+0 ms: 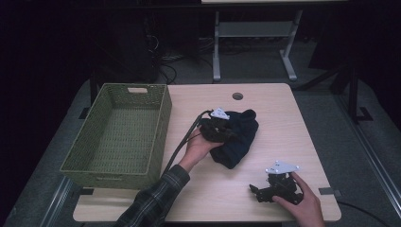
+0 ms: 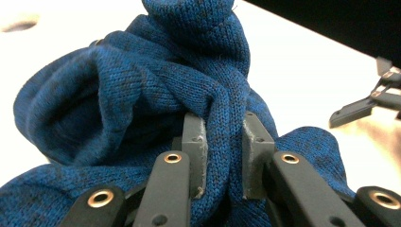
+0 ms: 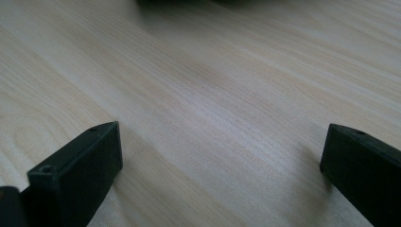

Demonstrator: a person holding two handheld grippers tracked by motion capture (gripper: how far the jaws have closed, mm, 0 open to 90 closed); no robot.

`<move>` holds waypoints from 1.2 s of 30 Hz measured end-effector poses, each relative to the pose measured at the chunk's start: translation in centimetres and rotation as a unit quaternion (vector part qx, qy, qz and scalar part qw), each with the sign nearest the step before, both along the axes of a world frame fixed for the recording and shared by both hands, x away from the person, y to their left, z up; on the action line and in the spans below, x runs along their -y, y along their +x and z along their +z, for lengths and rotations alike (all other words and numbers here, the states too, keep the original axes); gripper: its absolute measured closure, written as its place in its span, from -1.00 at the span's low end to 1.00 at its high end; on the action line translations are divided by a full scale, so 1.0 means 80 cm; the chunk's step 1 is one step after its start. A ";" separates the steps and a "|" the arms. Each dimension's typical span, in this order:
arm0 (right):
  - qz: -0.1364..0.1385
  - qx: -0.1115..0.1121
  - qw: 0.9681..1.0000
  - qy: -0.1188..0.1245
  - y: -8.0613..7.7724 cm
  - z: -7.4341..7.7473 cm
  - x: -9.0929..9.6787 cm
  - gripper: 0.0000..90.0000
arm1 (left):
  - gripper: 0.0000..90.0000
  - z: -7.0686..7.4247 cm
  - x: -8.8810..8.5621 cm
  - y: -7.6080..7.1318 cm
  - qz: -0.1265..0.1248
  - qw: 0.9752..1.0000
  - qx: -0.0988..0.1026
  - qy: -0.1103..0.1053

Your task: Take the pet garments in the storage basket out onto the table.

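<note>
Knitwear, a crumpled blue sweater [image 1: 239, 137], lies at mid-frame on the wooden table [image 1: 283, 123], right of the green basket [image 1: 118, 135]. The left gripper [image 2: 225, 156] pinches a fold of it. The right gripper [image 1: 259, 191], lower right, rests with jaws spread wide

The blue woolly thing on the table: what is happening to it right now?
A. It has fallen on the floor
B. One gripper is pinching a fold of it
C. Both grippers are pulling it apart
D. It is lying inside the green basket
B: the left gripper has its jaws closed on a fold of the blue knitted cloth, while the right gripper sits open over bare table.
</note>
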State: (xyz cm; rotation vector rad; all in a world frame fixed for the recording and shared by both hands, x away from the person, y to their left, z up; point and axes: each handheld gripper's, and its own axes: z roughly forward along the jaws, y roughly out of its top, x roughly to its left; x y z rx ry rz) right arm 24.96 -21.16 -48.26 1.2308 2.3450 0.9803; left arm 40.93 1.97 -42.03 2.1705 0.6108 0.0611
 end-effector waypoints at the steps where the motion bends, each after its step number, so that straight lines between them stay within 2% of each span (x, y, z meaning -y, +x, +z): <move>1: 0.000 0.000 1.000 0.000 0.000 0.000 0.000 -1.00 | 0.67 -0.006 0.004 0.000 0.003 1.000 -0.006 0.003; 3: 0.001 0.001 1.000 -0.001 0.000 0.000 0.000 -1.00 | 0.65 -0.019 0.009 0.002 -0.007 1.000 -0.009 0.026; 4: 0.001 0.001 1.000 -0.001 0.000 0.000 0.000 -1.00 | 0.62 -0.023 0.012 0.002 -0.005 1.000 -0.015 0.025; 5: 0.001 0.001 1.000 -0.001 0.000 0.000 0.000 -1.00 | 0.49 -0.024 0.012 0.002 -0.005 1.000 -0.017 0.025; 6: 0.002 0.001 1.000 -0.002 0.000 0.000 0.001 -1.00 | 0.37 -0.022 0.012 0.001 -0.006 1.000 -0.018 0.023; 7: 0.002 0.002 1.000 -0.002 0.000 0.000 0.001 -1.00 | 0.27 -0.019 0.011 0.001 -0.007 1.000 -0.011 0.021; 9: 0.003 0.001 1.000 -0.002 0.000 0.000 0.001 -1.00 | -0.01 -0.012 0.009 0.001 -0.008 1.000 -0.013 0.012; 10: 0.002 0.001 1.000 -0.002 0.000 0.000 0.001 -1.00 | -0.10 -0.012 0.009 0.001 -0.008 1.000 -0.013 0.012; 11: 0.002 0.001 1.000 -0.002 0.000 0.000 0.001 -1.00 | -0.10 -0.008 0.008 0.000 -0.007 1.000 -0.014 0.008; 12: 0.001 -0.001 1.000 -0.001 0.000 0.000 0.000 -1.00 | -0.30 0.000 0.004 -0.001 -0.010 1.000 -0.005 0.013; 13: 0.001 -0.001 1.000 -0.001 0.000 0.000 0.000 -1.00 | -0.41 0.000 0.004 -0.001 -0.010 1.000 -0.005 0.013; 17: 0.001 0.000 1.000 -0.001 0.000 0.000 0.000 -1.00 | -0.62 0.011 -0.003 -0.005 -0.011 1.000 -0.004 0.013; 22: 0.001 -0.001 1.000 0.000 0.000 0.000 0.000 -1.00 | -0.68 0.021 -0.012 -0.011 -0.012 1.000 0.008 0.014; 24: 0.001 0.000 1.000 0.000 0.000 0.000 0.000 -1.00 | -0.70 0.024 -0.019 -0.016 -0.011 1.000 0.018 0.023; 32: 0.002 0.000 1.000 -0.001 0.000 0.000 0.000 -1.00 | -0.70 0.025 -0.044 -0.031 0.005 0.999 0.033 0.019; 36: 0.002 0.000 1.000 -0.001 0.000 0.000 0.001 -1.00 | -0.70 0.026 -0.060 -0.046 0.016 0.999 0.045 0.015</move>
